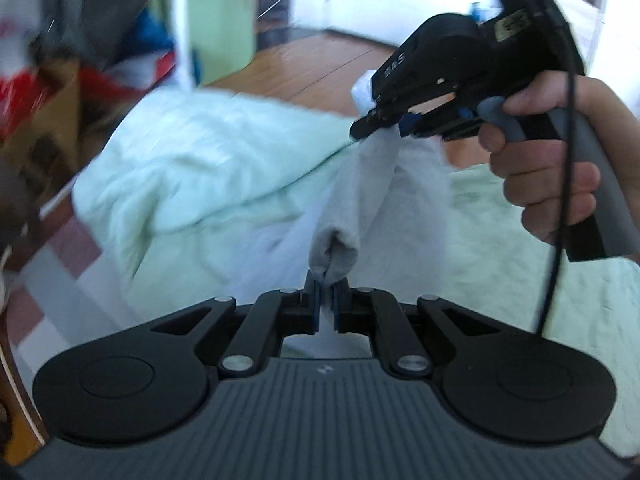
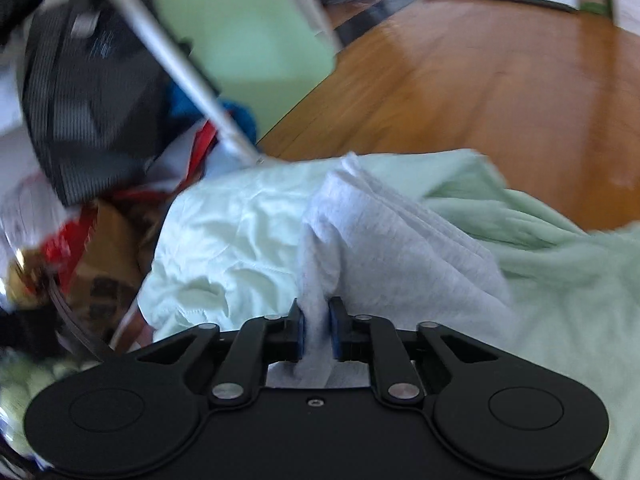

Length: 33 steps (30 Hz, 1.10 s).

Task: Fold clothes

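Observation:
A light grey garment (image 1: 372,192) hangs stretched between both grippers above a pale green bed cover (image 1: 192,168). My left gripper (image 1: 326,300) is shut on a bunched edge of it, the cloth pinched between the blue pads. In the left wrist view the right gripper (image 1: 386,126) appears upper right, held by a hand (image 1: 560,168), clamped on the garment's other end. The right wrist view shows the right gripper (image 2: 317,328) shut on a thick fold of the grey garment (image 2: 380,240), which fills the narrow gap between its pads. Both views are blurred by motion.
A wooden floor (image 2: 480,100) lies beyond the bed. At the left sit a dark bag (image 2: 88,92), a white pole (image 2: 188,68), a cardboard box (image 1: 52,120) and red, white and blue clutter (image 1: 132,64). A green wall (image 2: 240,40) stands behind.

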### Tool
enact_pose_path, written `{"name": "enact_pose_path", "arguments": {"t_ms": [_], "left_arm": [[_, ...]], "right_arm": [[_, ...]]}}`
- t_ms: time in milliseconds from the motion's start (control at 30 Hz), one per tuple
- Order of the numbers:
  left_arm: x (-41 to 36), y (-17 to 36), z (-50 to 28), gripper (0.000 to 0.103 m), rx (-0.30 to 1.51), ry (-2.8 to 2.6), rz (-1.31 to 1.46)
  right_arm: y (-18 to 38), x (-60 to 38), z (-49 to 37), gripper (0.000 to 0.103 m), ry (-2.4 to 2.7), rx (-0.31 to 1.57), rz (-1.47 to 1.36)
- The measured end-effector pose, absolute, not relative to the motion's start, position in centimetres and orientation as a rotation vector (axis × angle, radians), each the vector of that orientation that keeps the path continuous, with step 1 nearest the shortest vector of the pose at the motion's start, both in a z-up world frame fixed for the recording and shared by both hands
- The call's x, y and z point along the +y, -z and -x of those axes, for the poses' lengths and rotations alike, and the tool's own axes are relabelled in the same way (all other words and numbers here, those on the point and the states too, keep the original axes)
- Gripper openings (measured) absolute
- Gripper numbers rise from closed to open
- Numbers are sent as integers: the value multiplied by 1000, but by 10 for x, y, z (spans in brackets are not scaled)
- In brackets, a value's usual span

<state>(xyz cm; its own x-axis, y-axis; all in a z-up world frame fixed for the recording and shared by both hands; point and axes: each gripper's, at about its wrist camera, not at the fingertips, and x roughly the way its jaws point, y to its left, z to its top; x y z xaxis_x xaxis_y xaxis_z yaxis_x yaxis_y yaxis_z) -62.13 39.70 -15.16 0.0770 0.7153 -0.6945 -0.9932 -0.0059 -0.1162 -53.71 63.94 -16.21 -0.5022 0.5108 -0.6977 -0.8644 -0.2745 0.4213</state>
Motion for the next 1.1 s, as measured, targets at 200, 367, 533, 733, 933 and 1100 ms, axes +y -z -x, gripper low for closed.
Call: {"name": "enact_pose_path", "arguments": {"t_ms": [200,367,533,733,933,1100], "left_arm": [[423,214,658,6,489,-1460,879],[406,198,678,8,407,-1435,833],[392,183,693,14,283,-1428,850],[419,186,662,22,448,-1380,869],[434,218,640,23,727,-1424,913],[421,204,638,23,705,-1436,840]], "right_arm": [[189,640,520,36,-1851,885,530],[197,636,472,36,-1855,1000,423],[215,627,475,35,-1892,951,479],[209,599,484,46,-1870,743,520],[231,628,490,48,-1784,548,695],[230,637,474,38,-1748,595,608]]}}
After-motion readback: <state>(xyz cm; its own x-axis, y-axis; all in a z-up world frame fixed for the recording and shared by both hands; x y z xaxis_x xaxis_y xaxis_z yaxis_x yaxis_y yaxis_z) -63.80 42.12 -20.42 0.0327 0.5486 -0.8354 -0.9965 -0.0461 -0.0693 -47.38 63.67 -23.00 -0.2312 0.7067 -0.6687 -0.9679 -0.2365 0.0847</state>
